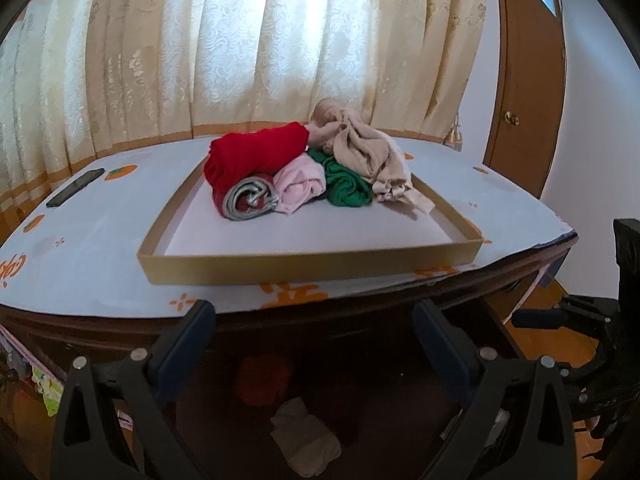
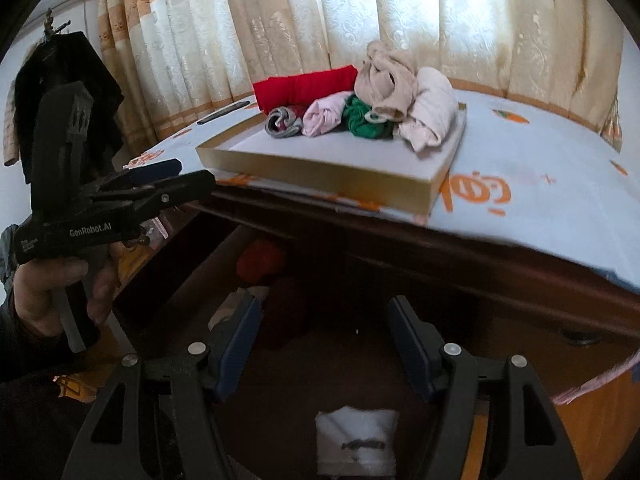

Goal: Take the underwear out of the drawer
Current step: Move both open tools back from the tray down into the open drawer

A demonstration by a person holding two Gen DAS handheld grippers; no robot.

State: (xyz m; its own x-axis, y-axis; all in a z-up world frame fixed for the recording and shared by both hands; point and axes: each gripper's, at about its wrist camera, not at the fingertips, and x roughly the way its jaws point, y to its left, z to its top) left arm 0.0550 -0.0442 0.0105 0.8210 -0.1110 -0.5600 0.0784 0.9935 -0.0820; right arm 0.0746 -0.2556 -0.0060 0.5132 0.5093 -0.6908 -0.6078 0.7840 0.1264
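Nearest, both grippers are hovering over the open drawer (image 2: 360, 280), jaws apart and holding nothing: left gripper (image 1: 314, 316), right gripper (image 2: 320, 320). Inside the dim drawer, a white folded piece of underwear (image 2: 356, 444) is lying toward the front, with a red roll (image 2: 260, 260) further back. Judged light, soft and limp, the white piece should be pinched across a thick folded edge. Beyond, on the tabletop (image 2: 540, 184), a gold tray (image 1: 312, 260) is carrying rolled garments (image 1: 256, 156).
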